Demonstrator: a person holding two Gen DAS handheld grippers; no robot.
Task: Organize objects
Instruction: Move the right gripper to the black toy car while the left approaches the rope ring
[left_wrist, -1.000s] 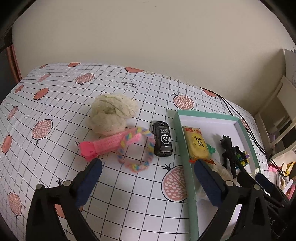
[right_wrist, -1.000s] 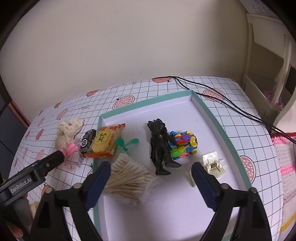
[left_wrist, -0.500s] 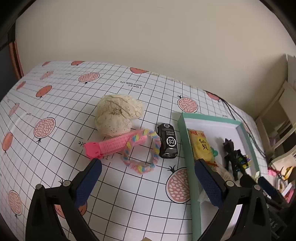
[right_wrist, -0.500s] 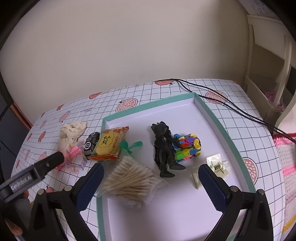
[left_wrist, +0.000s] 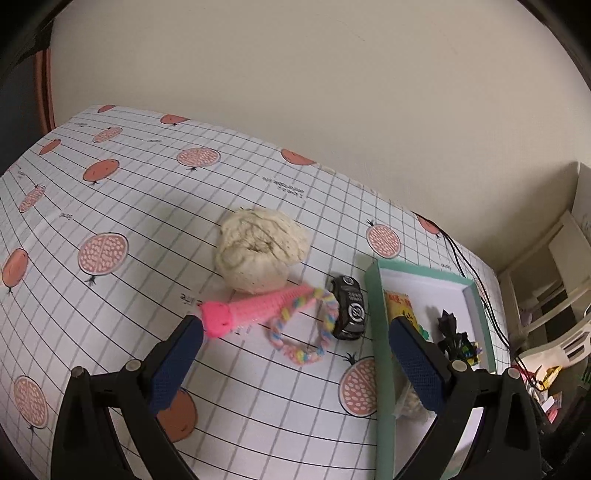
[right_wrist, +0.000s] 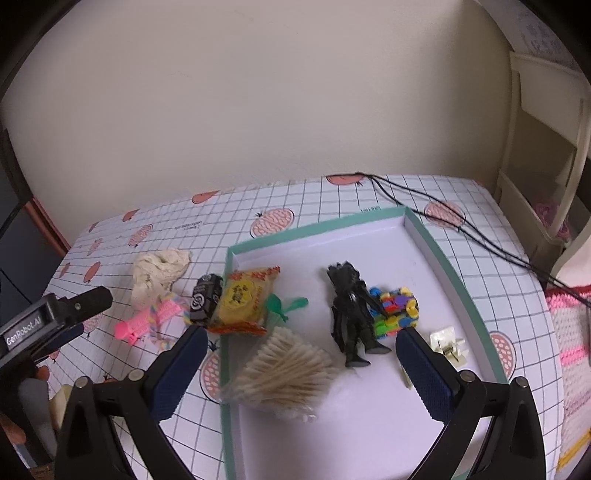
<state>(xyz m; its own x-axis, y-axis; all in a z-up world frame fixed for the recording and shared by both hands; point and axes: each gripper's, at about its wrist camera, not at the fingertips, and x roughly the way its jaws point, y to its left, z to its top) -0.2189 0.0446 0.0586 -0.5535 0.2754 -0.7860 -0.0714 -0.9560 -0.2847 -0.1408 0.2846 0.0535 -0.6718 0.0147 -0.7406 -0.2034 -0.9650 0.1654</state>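
Both grippers, left (left_wrist: 295, 354) and right (right_wrist: 301, 363), spread wide, empty; pink ribbed plastic hair clip (left_wrist: 255, 308) just beyond left jaws, long axis pointing toward black toy car (left_wrist: 350, 312).

The left tool (left_wrist: 295, 332) has drawn nearer the pink clip (left_wrist: 255, 308), which now looks larger.

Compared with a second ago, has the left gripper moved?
Yes. The left gripper has backed away leftward: the tray sits farther right in its view, and more tablecloth shows.
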